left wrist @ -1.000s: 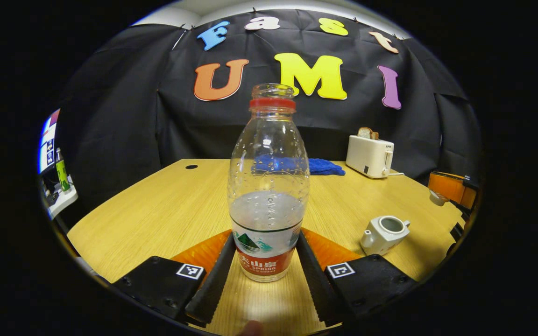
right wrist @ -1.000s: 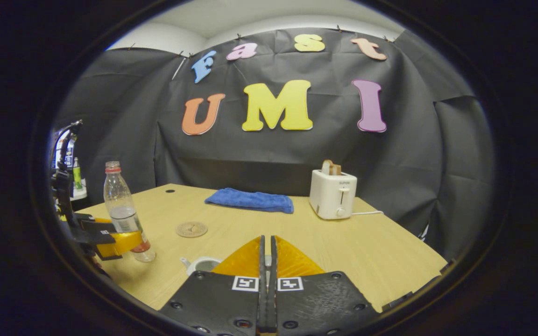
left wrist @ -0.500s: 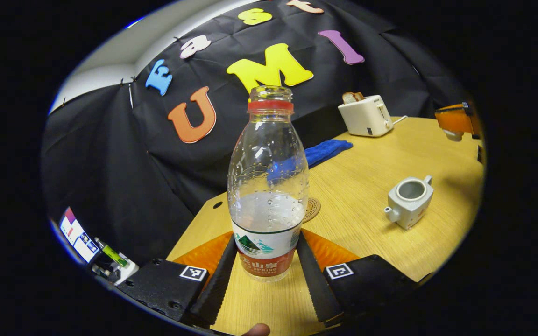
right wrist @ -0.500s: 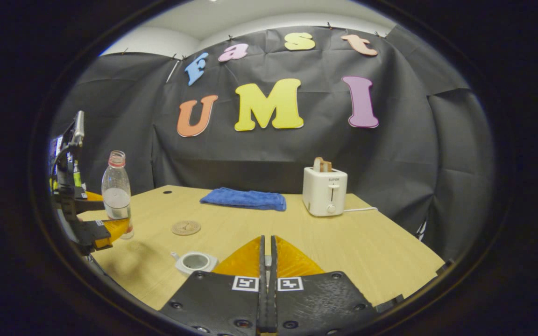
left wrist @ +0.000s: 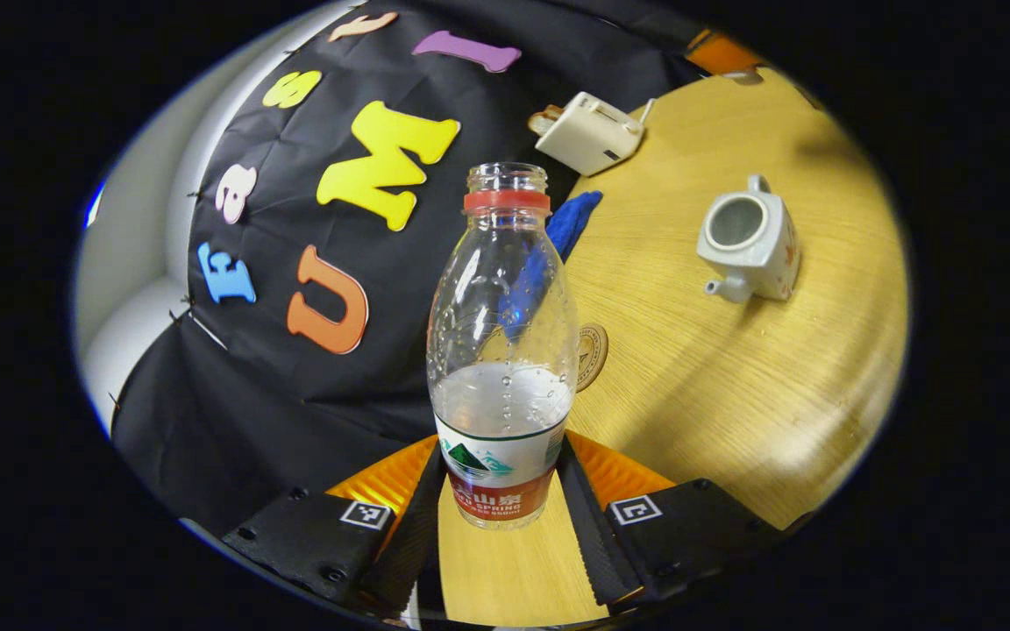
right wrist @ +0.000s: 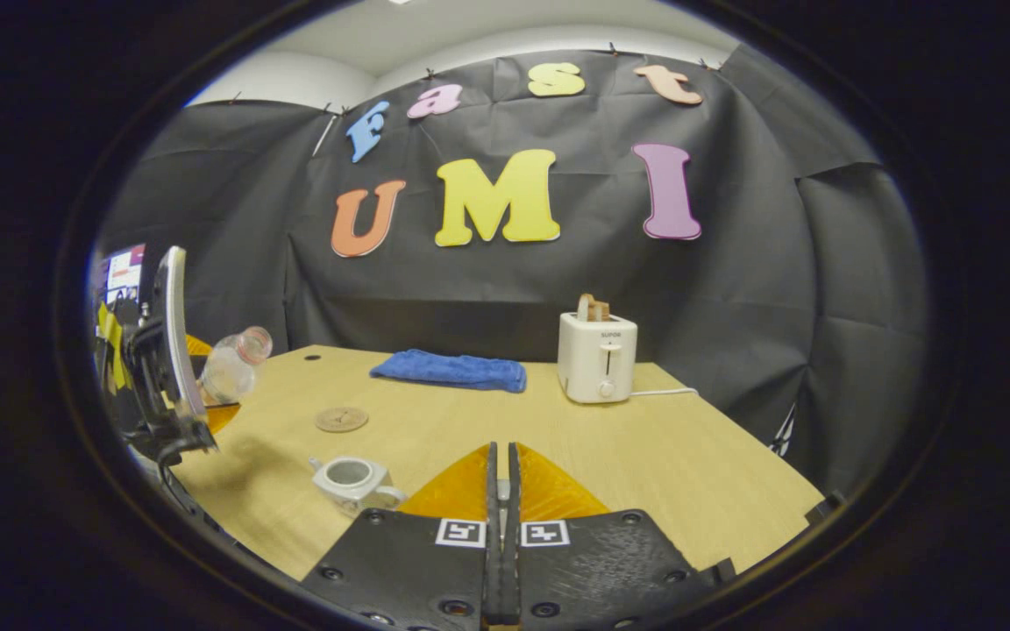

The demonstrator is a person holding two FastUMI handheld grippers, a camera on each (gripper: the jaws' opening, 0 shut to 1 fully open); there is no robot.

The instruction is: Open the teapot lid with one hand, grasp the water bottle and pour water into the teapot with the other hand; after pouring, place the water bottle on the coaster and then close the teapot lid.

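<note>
Left gripper view: the left tongs point(left wrist: 499, 517) are clamping the clear plastic water bottle with a red neck ring point(left wrist: 502, 350) by its labelled lower part, both fingers point(left wrist: 588, 535) pressing on its sides. The bottle is uncapped and holding some water. It is hanging above the light wooden tabletop point(left wrist: 733, 386), tilted relative to it. The small white ceramic teapot point(left wrist: 746, 241) is sitting on the tabletop with its lid off, well apart from the bottle. The round brown coaster point(left wrist: 593, 355) is lying on the tabletop, partly hidden behind the bottle. The blue folded cloth point(left wrist: 571, 223) and white toaster point(left wrist: 588, 131) are sitting farther back near the black wall.

Right gripper view: the right tongs point(right wrist: 501, 491) are pressed together, hovering above the tabletop point(right wrist: 645, 447); a sliver of something pale is showing between the fingers, can't tell what. The teapot point(right wrist: 349, 478) is standing open just left of the fingers. The left tongs point(right wrist: 207, 407) are at far left, tipping the bottle point(right wrist: 233, 368) mouth-first toward the tabletop's middle. The coaster point(right wrist: 341, 419) is lying bare between bottle and teapot. The blue cloth point(right wrist: 448, 370) and toaster point(right wrist: 597, 355), with toast in its slot, are sitting at the back.
</note>
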